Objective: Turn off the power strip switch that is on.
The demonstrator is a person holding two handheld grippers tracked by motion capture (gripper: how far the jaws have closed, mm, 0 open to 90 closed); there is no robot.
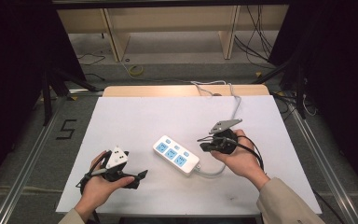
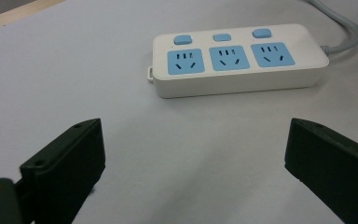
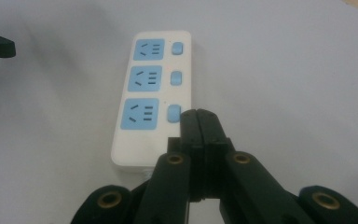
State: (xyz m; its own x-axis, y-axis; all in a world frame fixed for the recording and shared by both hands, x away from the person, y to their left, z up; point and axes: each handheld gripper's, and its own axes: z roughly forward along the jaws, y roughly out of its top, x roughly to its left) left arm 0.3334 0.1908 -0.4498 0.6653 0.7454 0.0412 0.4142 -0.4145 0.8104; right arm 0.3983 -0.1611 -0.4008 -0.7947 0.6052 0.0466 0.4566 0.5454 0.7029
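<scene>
A white power strip (image 1: 176, 155) with three blue sockets and three blue switches lies near the middle of the white table top; its grey cable runs off to the right. My left gripper (image 1: 140, 178) sits low at the front left, jaws wide apart and empty, facing the power strip (image 2: 235, 58) from a short way off. My right gripper (image 1: 204, 143) hovers just right of the strip's cable end. In the right gripper view its jaws are pressed together with nothing between them, tips (image 3: 198, 115) right beside the nearest blue switch (image 3: 173, 113) of the power strip (image 3: 151, 88).
The white sheet (image 1: 135, 116) covers the table, with a wooden strip (image 1: 168, 90) along its far edge. A white cord (image 1: 235, 100) runs over the far right part of the table. Metal frame rails (image 1: 30, 149) flank both sides, and a shelf unit stands behind.
</scene>
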